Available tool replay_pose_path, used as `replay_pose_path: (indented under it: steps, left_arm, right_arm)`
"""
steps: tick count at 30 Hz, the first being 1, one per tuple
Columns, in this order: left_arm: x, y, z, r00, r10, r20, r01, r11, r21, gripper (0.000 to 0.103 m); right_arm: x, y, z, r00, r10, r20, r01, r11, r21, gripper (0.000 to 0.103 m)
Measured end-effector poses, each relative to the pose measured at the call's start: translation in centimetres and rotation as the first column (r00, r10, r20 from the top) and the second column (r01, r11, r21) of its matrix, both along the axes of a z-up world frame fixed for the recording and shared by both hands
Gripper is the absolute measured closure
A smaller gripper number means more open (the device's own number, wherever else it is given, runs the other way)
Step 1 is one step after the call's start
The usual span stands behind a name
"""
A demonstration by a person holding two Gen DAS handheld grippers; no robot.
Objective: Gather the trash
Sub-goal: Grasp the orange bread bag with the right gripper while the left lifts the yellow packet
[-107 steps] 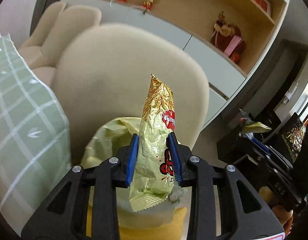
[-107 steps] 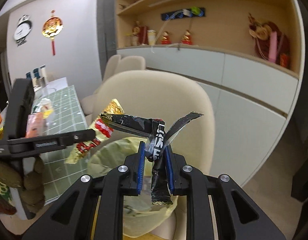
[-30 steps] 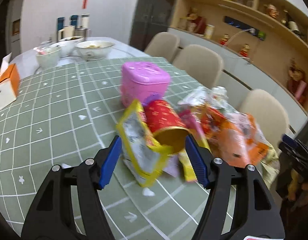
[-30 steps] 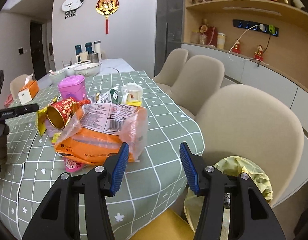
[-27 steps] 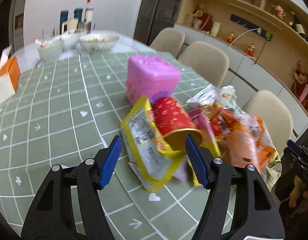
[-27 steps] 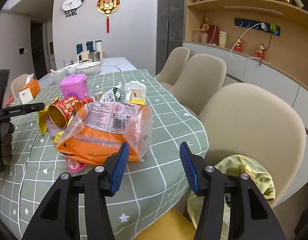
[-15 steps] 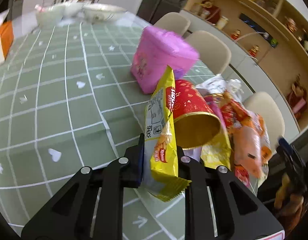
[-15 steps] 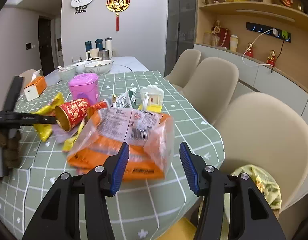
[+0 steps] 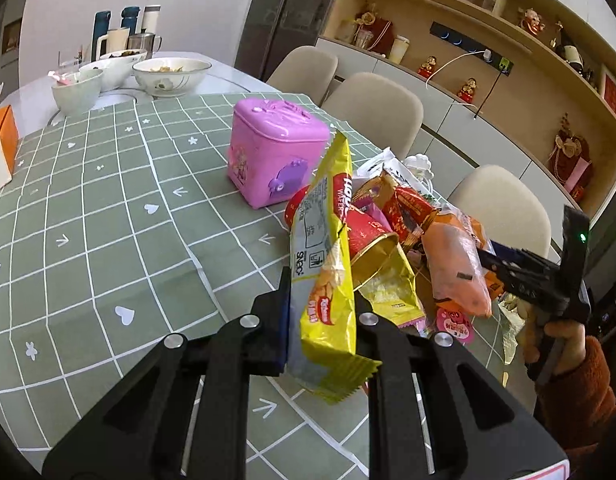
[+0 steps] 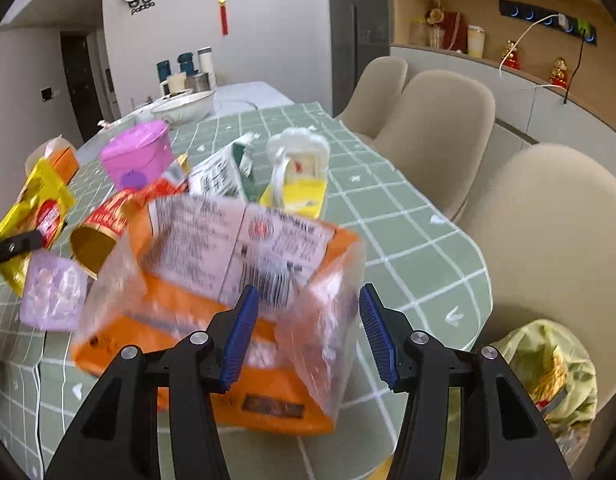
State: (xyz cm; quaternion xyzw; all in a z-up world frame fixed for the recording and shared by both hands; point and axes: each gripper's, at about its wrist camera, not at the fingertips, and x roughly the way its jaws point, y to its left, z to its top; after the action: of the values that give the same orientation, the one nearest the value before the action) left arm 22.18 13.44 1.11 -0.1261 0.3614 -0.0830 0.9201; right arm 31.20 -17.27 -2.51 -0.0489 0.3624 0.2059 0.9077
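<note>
**Trash pile: one wrapper gripped, a bag lined up**

Trash lies heaped on the green-checked surface (image 9: 108, 208). The left hand-held gripper (image 9: 321, 320) is clamped on a yellow wafer wrapper (image 9: 327, 264), standing upright between its jaws; "WAFER" and "snec" read on it. Thin, crinkly foil-plastic: light, slippery, best pinched across a flat, doubled part. The right hand-held gripper (image 10: 308, 332) is spread wide, jaws either side of an orange bag (image 10: 228, 292) directly ahead. Soft, probably near-empty; its white label and barcode are too blurred to read. Beyond lies a red-and-gold cup (image 9: 367, 240).
</note>
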Motion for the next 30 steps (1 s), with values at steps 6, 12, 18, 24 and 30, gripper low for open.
replay_pose_path:
  steps: [6, 12, 18, 24, 30]
  left_arm:
    - [0.4, -0.1, -0.7, 0.999, -0.035, -0.015, 0.035, 0.999, -0.037, 0.079]
    - [0.3, -0.2, -0.4, 0.998, -0.059, -0.006, 0.059, 0.997, -0.052, 0.065]
    - [-0.3, 0.2, -0.3, 0.998, -0.055, -0.009, 0.054, 0.997, -0.060, 0.055]
    - [-0.5, 0.6, -1.7, 0.997, 0.021, -0.078, -0.020, 1.000, 0.020, 0.055]
    - [-0.5, 0.9, -3.7, 0.989, 0.057, -0.138, -0.050, 0.997, 0.055, 0.089]
  right_arm:
    - [-3.0, -0.5, 1.7, 0.998, 0.001, 0.061, -0.002, 1.000, 0.010, 0.080]
    - [-4.5, -1.6, 3.9, 0.993, -0.034, 0.116, 0.029, 0.999, 0.045, 0.080]
    - [-5.6, -1.8, 4.4, 0.989, -0.036, 0.146, 0.035, 0.999, 0.012, 0.080]
    - [-6.2, -1.8, 4.1, 0.988, -0.016, 0.152, 0.016, 1.000, 0.000, 0.080]
    - [-6.8, -2.1, 4.1, 0.986, -0.009, 0.164, 0.009, 1.000, 0.002, 0.080]
